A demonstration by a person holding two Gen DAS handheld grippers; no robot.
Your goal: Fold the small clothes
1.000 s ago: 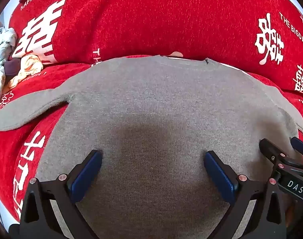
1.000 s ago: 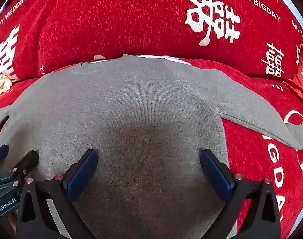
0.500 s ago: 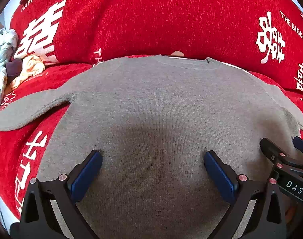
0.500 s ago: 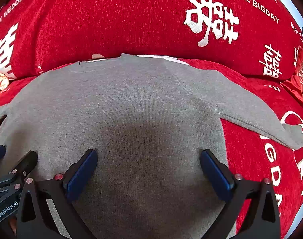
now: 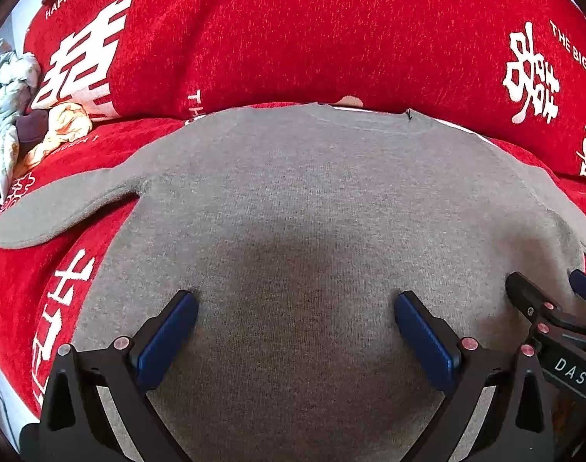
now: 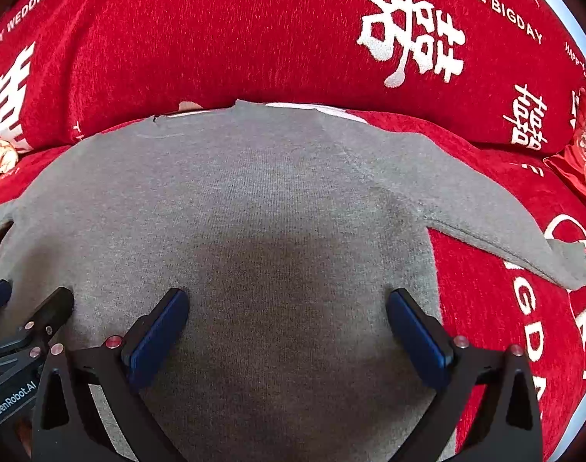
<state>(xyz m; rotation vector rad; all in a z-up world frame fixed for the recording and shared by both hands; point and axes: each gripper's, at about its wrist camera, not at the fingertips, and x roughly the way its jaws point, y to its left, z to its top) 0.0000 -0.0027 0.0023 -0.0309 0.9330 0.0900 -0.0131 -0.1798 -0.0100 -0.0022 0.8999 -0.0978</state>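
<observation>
A grey sweater (image 5: 312, 200) lay flat across the frame's middle on the red cover (image 5: 293, 38). Above its lower part, the left claw (image 5: 294, 300) and right claw (image 6: 287, 298) both gaped wide, holding nothing.

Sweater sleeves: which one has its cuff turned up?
The right sleeve, by the right gripper; its cuff corner curls up, while the left sleeve lies flat.

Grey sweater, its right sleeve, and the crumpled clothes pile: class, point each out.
grey sweater (image 5: 312, 200), left wrist view, chest panel.
right sleeve (image 6: 497, 215), right wrist view, mid-sleeve.
crumpled clothes pile (image 5: 7, 115), left wrist view, pale fabric.
</observation>
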